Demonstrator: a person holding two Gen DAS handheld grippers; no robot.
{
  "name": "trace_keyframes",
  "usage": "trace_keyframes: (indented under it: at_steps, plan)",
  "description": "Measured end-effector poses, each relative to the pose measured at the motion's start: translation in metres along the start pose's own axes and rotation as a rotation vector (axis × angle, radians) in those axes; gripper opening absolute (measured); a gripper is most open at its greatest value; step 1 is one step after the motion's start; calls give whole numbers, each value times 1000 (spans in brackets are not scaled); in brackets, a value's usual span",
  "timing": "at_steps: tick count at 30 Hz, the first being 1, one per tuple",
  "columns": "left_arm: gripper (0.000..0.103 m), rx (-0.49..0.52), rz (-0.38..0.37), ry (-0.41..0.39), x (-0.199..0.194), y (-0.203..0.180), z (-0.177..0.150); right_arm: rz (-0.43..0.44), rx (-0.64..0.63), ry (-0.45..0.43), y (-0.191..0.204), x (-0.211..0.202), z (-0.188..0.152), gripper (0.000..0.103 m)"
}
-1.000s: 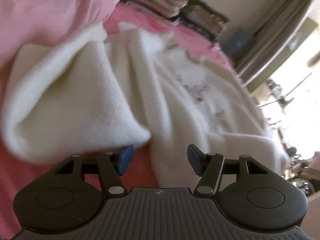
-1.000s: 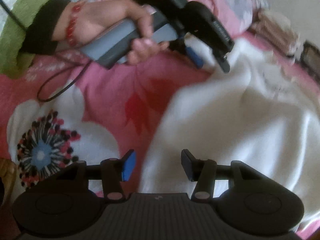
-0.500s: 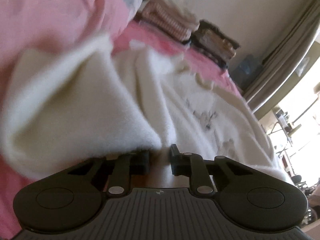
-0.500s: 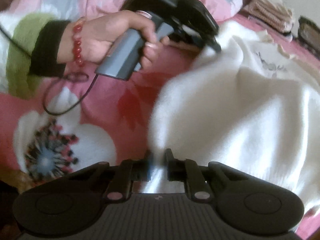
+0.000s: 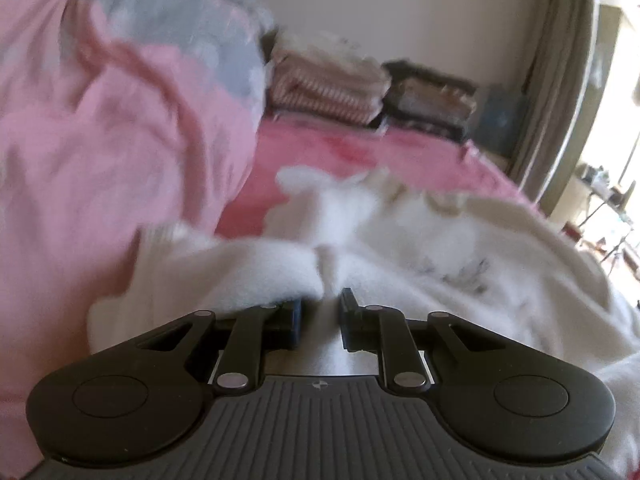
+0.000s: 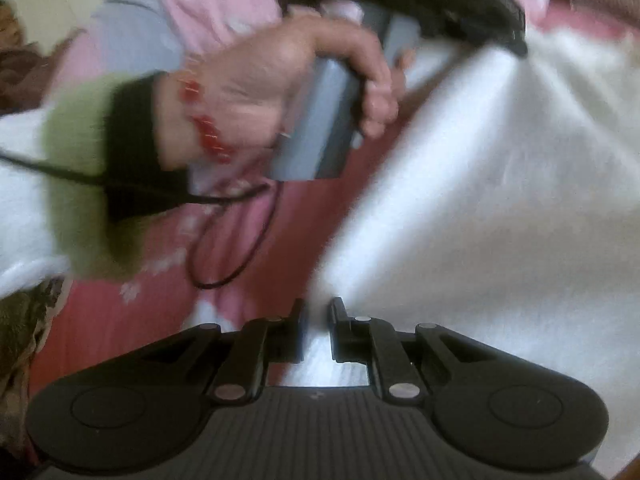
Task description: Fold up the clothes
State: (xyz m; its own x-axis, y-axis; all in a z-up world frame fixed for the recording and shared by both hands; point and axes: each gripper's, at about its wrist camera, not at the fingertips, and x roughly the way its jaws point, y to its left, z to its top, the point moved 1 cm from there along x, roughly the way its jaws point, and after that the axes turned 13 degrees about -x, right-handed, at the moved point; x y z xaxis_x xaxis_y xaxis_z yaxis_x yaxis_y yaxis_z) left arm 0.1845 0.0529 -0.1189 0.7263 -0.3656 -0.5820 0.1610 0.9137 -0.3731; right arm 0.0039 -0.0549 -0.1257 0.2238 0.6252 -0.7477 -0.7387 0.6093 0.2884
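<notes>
left hand-held gripper and right hand-held gripper each clamped on edge of white sweater, lifted off bed. step: first fold. next: carry edge across evenly.

The left gripper has its jaws drawn close together, pinching a fold of the white sweater that runs between its fingers. The right gripper is likewise nearly closed, with the sweater's edge caught between its two fingers. In the right wrist view, the left hand sits toward 11 o'clock, wrapped around the grey handle of its gripper, whose black head points toward 1 o'clock and meets the cloth there. The wrist wears a red bead bracelet, a dark cuff and a green sleeve.
</notes>
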Motion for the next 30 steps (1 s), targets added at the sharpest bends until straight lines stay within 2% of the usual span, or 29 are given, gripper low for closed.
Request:
trace_keyframes:
  at_steps: [3,6,7,10,11,15,18,23,26,28,30]
  plan:
    - [23,4,1,-1,2,4,-13,28,87,-19,-12,15,-4,15]
    - [38,55,13,22,-4,-4,-16,71,190,-37,-21,1,-7,29]
    - [44,72,18,29,-7,-8,-16,69,211,-48,-21,-7,-8,38]
    - [63,98,48,3,-26,-19,-16,45,261,-137,-19,-48,-22,45]
    - [67,101,59,-12,-33,-21,-17,44,286,-169,-19,-62,-29,46]
    - [68,128,64,-66,-71,-36,-23,43,466,-296,-32,-124,-76,46]
    - [68,178,-38,-23,-98,-57,-39,-102,603,-406,-59,-181,-116,46]
    - [68,359,-298,177,-132,-106,-89,-361,820,-582,-109,-270,-176,46]
    - [70,510,-367,280,-136,-133,-127,-386,913,-616,-149,-278,-190,48]
    - [70,591,-358,307,-135,-146,-148,-400,975,-638,-175,-282,-200,52]
    - [70,632,-355,339,-128,-153,-163,-396,1026,-642,-200,-281,-205,57]
